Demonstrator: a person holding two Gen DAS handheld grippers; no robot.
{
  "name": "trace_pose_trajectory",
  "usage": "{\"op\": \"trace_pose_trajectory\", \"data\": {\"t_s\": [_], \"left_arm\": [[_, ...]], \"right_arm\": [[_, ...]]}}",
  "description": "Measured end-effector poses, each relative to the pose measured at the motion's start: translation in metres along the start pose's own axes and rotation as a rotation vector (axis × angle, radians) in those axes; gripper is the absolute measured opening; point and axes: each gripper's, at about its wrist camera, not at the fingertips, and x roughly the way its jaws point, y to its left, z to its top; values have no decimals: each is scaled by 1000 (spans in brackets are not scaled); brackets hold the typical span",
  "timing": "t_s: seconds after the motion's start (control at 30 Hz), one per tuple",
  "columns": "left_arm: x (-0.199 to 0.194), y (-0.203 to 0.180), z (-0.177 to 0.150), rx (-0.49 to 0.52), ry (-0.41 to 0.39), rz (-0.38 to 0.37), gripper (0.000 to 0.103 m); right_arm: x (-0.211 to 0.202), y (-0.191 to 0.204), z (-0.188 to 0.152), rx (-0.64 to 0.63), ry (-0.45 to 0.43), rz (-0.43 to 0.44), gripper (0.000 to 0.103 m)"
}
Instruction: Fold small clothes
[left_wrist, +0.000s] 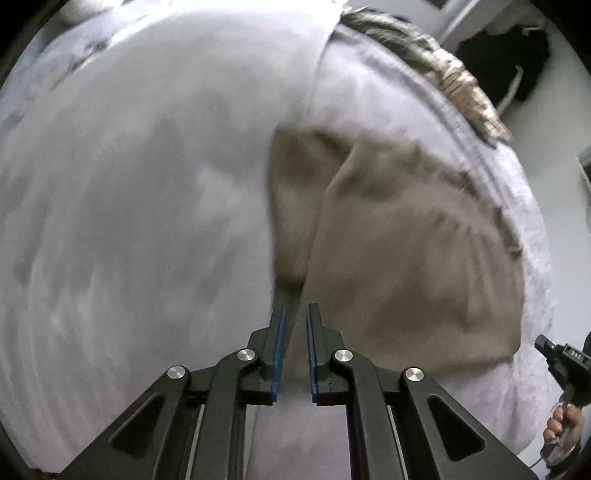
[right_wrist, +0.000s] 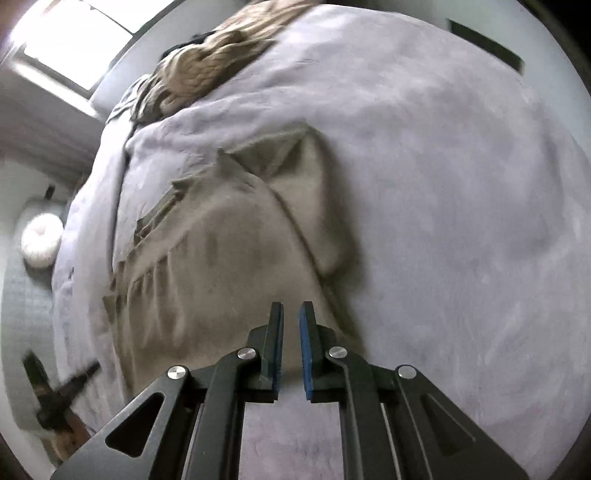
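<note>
- Biggest thing first: pale grey blanket (left_wrist: 129, 221) covers the bed, fills most of both views. Fabric soft & wrinkled, no hard edge to push against.
- On it, the tan garment (left_wrist: 406, 258), partly folded, one flap turned over itself. Lies flat on the blanket toward the bed's right edge in the left wrist view; same garment (right_wrist: 221, 258) sits left of centre in the right wrist view. So it's between the two tools.
- Long axis: runs near-to-far, away from both cams, gathered hem along the bed-edge side.
- Far end of bed: knitted beige throw (right_wrist: 207, 62) bunched up, well apart from the garment, not in play.
- Left gripper (left_wrist: 295, 314): jaws narrow, small gap, nothing clamped I can make out. Tips sit right at the garment's near corner, where the fold crease comes down. Whether a thin edge is between the pads, can't tell for sure; looks free.
- Right gripper (right_wrist: 291, 310): also a narrow gap, holding nothing. Tips over the garment's near edge, cloth straight ahead & leftward.
- Both about equally close; my read, left is nearer the crease corner, right nearer the open near edge.
- Judgement: next fold goes along the long axis, near edge carried far, both tools pinching near corners.
- Small: round white cushion (right_wrist: 40, 240) on floor, left.
</note>
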Motion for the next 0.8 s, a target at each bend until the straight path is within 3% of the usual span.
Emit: {"op": "trace_pose_trajectory", "data": {"t_s": [0.13,0.23,0.37,0.4,0.5,0.6,0.63,0.8], "left_arm": [[21,-32,44,90,-56,-13,11],[48,-57,63,133,-50,-9,11],[92,-64,73,122,-14,118,11],[100,-57,73,96,-3,105,11],[98,-48,73,83,-3,71,11],[90,-45,70,123,1,166,12],[86,-42,69,124,3,165,12],[69,-33,59,102,13,145,12]], "right_arm": [[37,24,22,-59,27,-5,10],[60,37,25,-106,42,-25,10],[91,34,25,-169,91,-94,5],[92,30,25,-173,88,-90,5],[84,20,27,-157,78,-102,5],[76,13,27,-101,82,-89,6],[74,13,26,-87,84,-84,10],[61,20,15,-55,96,-52,10]]}}
